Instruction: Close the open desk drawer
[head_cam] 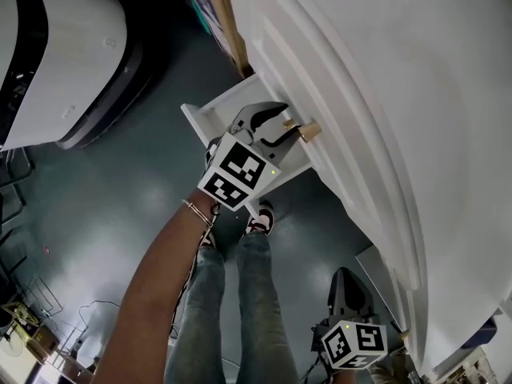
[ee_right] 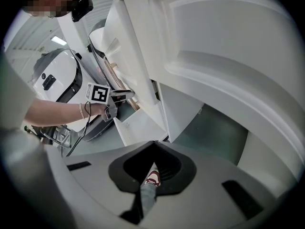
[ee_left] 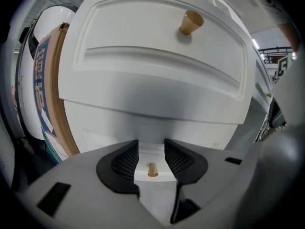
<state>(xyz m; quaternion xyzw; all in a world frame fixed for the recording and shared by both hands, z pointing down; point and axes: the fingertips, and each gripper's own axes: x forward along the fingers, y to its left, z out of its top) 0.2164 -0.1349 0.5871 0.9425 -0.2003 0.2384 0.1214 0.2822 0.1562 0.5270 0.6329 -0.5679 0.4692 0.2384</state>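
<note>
Left gripper (ee_left: 151, 144) released: jaws apart, the small brass knob (ee_left: 152, 170) sits centred in the gap just ahead of the tips, with neither pad touching it. The open drawer (head_cam: 210, 112) juts out of the white desk (head_cam: 416, 94) directly beneath that gripper. Right gripper (ee_right: 152, 144) clenched on nothing, well off to the right and clear of the drawer.
</note>
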